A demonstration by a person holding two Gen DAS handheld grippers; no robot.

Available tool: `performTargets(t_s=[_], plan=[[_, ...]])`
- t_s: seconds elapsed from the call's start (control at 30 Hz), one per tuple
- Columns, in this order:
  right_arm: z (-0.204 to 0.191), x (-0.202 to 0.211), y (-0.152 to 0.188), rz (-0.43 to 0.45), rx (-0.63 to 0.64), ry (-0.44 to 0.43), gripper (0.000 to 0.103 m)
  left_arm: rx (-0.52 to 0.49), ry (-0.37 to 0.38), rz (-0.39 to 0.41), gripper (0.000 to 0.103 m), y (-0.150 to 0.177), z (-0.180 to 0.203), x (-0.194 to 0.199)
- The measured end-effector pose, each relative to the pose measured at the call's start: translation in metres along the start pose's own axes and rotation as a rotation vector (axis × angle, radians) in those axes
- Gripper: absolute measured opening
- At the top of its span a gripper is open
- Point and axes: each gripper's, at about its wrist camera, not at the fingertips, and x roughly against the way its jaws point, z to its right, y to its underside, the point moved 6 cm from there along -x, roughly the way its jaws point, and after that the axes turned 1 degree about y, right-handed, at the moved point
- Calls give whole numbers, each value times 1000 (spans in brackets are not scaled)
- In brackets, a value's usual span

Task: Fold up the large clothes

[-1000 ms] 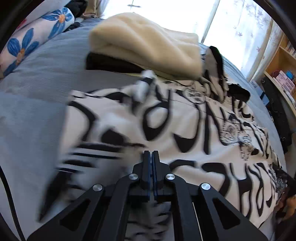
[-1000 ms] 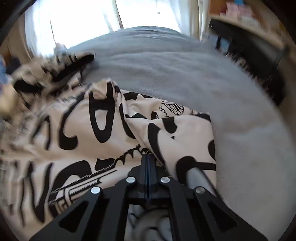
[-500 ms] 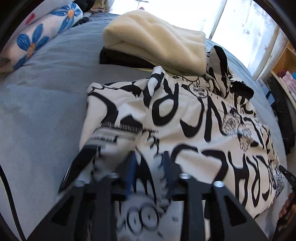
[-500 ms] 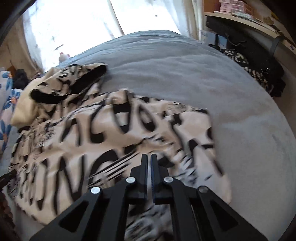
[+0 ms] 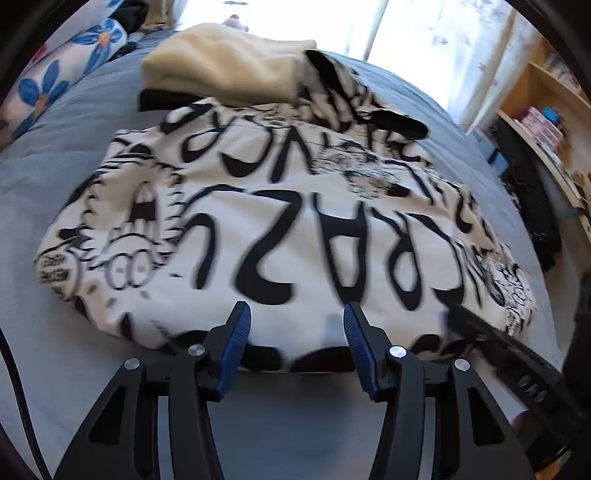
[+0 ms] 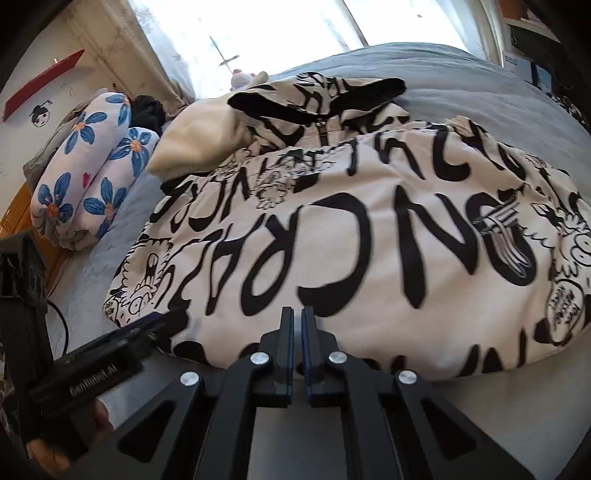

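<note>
Two grippers are hovering at the near edge of a hoodie (image 5: 303, 229) that is lying folded on a grey bed (image 5: 66, 155). The hoodie is cream with big black lettering and cartoon drawings, and it is spreading across the middle of the bed, its hood (image 6: 317, 96) pointing away toward the window (image 6: 258, 26). Both sleeves are lying tucked over its body.

On the hoodie's near left side, the left gripper (image 5: 295, 341) is opening its jaws; nothing is sitting between the blue pads (image 5: 232, 347), and the cloth edge is lying just beyond them. On the near right side, the right gripper (image 6: 297, 343) is keeping its jaws almost closed, with only a thin slit showing and no cloth in it. A hand (image 6: 55, 446) is holding the left gripper's body at the lower left of the right wrist view.

Just beyond the hoodie's far left corner, a cream blanket (image 5: 225, 70) is resting on something black (image 5: 162, 101). Farther left of the hoodie, a blue-flowered pillow (image 6: 85, 184) is lying. Well right of the hoodie, a wooden shelf (image 5: 546, 122) is standing beside the bed.
</note>
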Motion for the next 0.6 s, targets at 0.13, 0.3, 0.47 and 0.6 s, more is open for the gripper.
performTargets(t_s=[0.13, 0.3, 0.47, 0.6], plan=[[6, -9, 3, -10, -26, -2, 4, -7, -39, -13, 51, 3, 1, -12], [37, -2, 5, -11, -50, 26, 0, -11, -87, 13, 51, 0, -20, -14], [114, 25, 2, 33, -98, 329, 0, 17, -204, 29, 51, -7, -61, -6], [168, 47, 5, 46, -231, 402, 0, 83, -212, 40, 51, -12, -95, 3]])
